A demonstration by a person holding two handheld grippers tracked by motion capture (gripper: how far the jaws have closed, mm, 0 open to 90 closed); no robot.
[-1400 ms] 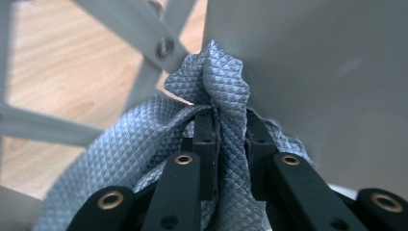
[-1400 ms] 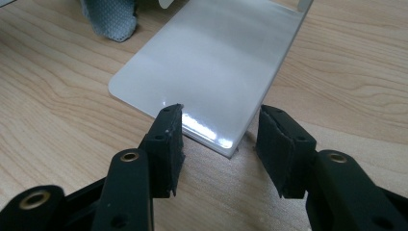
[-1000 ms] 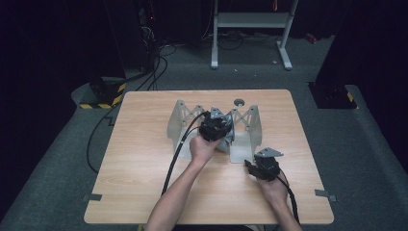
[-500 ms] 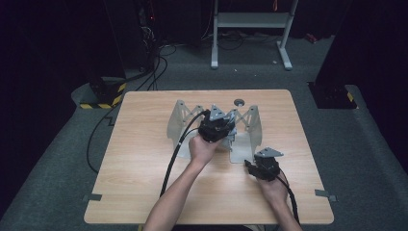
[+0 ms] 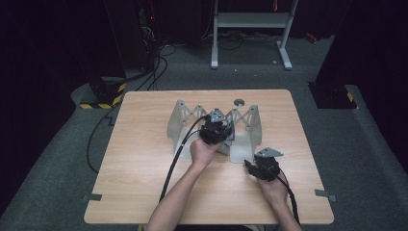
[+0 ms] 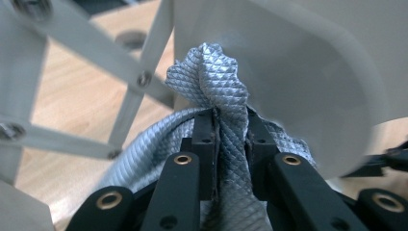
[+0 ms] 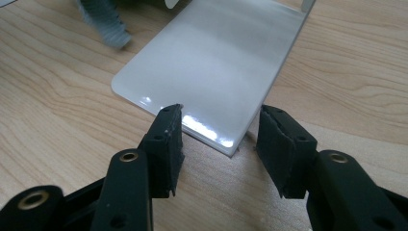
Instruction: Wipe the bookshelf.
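We see left claw [image 6: 230,144] pinching grey textured cloth [image 6: 219,82], bunched upright between pads, just under grey rack [image 5: 185,113] at desk [image 5: 144,192] centre. Right claw [image 7: 219,144] half-wide, empty, straddling rack's flat foot plate [image 7: 216,62] corner.

Light wood table [image 5: 144,159] on grey carpet floor [image 5: 57,168]. White metal stand [image 5: 250,21] at 12 o'clock. Black cables [image 5: 159,57], hazard-striped block [image 5: 103,98] at 10 o'clock. Surroundings dark.
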